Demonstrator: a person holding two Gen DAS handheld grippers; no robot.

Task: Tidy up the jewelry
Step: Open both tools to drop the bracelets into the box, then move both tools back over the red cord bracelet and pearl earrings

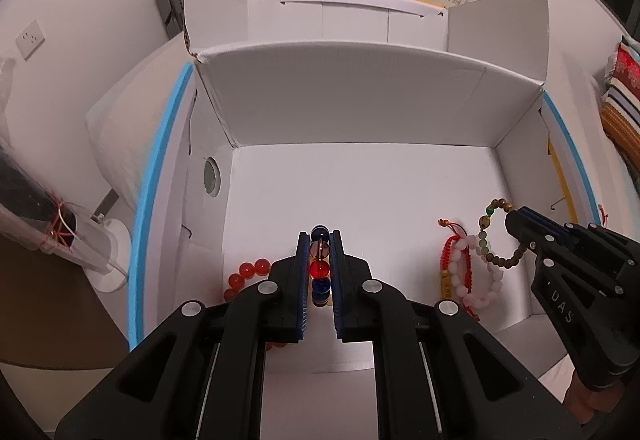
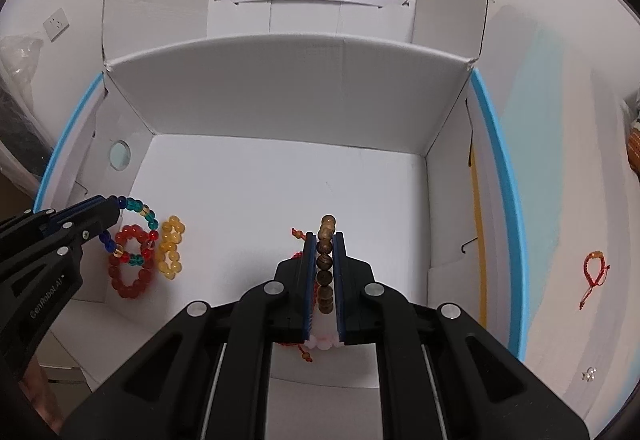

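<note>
Left wrist view shows our left tool (image 1: 320, 272) clamped on a glass bead bracelet (image 1: 320, 268), its red, blue and clear beads lined up between the pads, low over the white box (image 1: 360, 95). Beneath it, near the box's left wall, lie a red bracelet (image 2: 130, 264) and a yellow bracelet (image 2: 171, 248), seen from the right wrist.

Our right tool (image 2: 325, 272) is closed on a wooden bracelet (image 2: 326, 268), brown beads stacked in the narrow gap. From the left wrist, that loop hangs free of the tips, with green beads on its far side. Under it, towards the box's right wall, rest a pink bracelet (image 1: 478, 272) and a red cord (image 1: 454, 240). Another red cord bracelet (image 2: 595, 268) lies outside the box on the surface to the right.

We judge both held pieces light and limp: strung beads that droop and swing rather than hold shape. Glass beads are slick and could chip if dropped; the wooden ones grip better. Pinching across two or three beads, as both tools do, seems the safest hold, since a single bead could roll out.
</note>
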